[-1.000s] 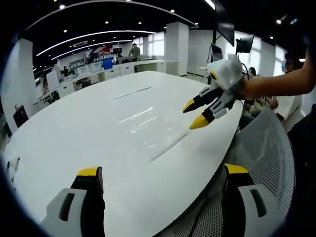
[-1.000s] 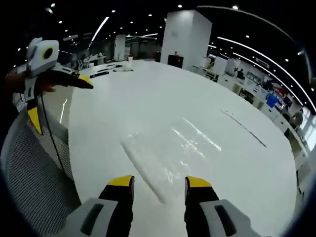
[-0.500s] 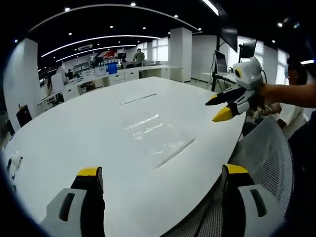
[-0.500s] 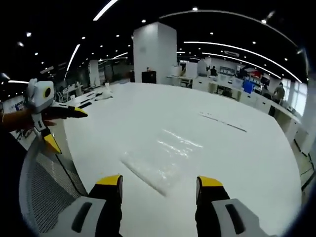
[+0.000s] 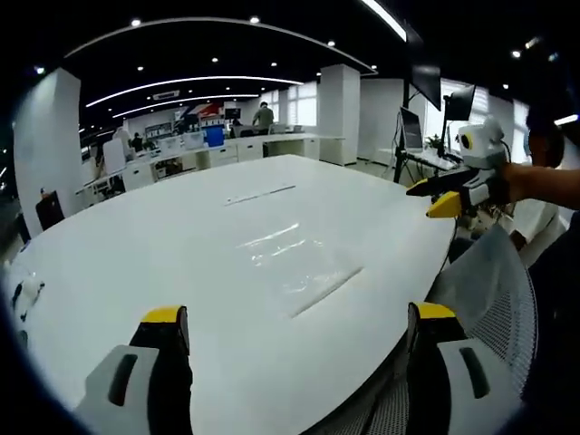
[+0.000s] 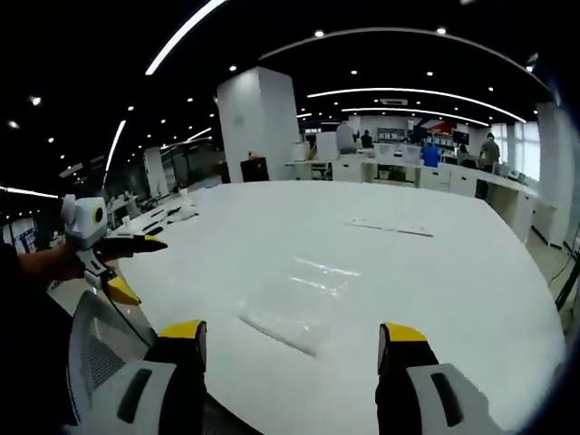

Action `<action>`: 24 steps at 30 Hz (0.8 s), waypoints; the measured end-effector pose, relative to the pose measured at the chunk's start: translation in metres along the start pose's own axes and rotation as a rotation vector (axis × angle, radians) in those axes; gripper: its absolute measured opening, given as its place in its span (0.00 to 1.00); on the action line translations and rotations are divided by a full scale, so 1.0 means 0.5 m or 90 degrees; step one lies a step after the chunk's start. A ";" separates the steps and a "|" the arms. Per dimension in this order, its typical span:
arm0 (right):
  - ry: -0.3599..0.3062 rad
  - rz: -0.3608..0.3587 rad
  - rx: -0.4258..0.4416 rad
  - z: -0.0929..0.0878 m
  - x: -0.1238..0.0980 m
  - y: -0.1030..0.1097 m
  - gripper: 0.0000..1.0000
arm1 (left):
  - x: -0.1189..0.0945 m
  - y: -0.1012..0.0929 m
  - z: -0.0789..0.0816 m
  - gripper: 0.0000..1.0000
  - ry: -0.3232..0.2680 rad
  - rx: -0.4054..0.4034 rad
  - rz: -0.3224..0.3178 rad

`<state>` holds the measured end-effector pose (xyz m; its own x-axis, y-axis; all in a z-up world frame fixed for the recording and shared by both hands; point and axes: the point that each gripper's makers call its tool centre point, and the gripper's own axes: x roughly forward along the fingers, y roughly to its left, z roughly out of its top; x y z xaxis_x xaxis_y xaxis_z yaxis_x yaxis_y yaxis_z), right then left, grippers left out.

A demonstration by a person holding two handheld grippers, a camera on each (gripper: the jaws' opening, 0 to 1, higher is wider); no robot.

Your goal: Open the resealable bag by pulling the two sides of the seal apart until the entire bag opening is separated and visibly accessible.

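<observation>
A clear resealable bag (image 5: 294,263) lies flat on the white table (image 5: 163,236), its seal strip a straight line along the near side; in the right gripper view the same bag (image 6: 304,299) lies ahead of my jaws. My left gripper (image 5: 290,317) stands open over the table's near edge, nothing between its yellow-tipped jaws. My right gripper (image 6: 290,331) is open too, well short of the bag. The right gripper (image 5: 439,195) also hovers at the right of the left gripper view, held by a hand. The left gripper (image 6: 127,267) appears at the left of the right gripper view.
A grey mesh chair back (image 5: 489,299) stands at the table's edge, also seen as the chair back (image 6: 100,353) in the right gripper view. A thin dark strip (image 5: 260,194) lies farther along the table. Desks, pillars and people fill the office behind.
Both grippers have drawn back from the bag. The right gripper moved away to the right and higher in the left gripper view, and its jaws have spread wider.
</observation>
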<state>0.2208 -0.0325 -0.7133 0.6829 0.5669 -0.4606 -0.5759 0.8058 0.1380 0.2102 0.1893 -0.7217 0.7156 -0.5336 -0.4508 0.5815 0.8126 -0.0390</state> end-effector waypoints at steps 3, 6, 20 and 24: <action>0.011 -0.008 -0.004 -0.013 0.000 -0.003 0.77 | 0.000 -0.001 -0.002 0.99 0.004 0.000 -0.001; 0.008 -0.010 0.005 -0.014 0.000 -0.005 0.76 | 0.000 -0.002 -0.001 0.99 0.004 0.001 -0.003; 0.004 -0.005 -0.001 -0.013 0.003 0.005 0.75 | 0.000 -0.004 0.004 0.99 -0.005 -0.017 -0.004; 0.001 -0.006 0.004 -0.012 0.004 0.004 0.77 | -0.002 0.006 0.006 0.99 -0.008 -0.016 0.009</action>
<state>0.2183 -0.0308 -0.7194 0.6878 0.5587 -0.4635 -0.5665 0.8123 0.1386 0.2123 0.1915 -0.7185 0.7284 -0.5244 -0.4409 0.5610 0.8259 -0.0556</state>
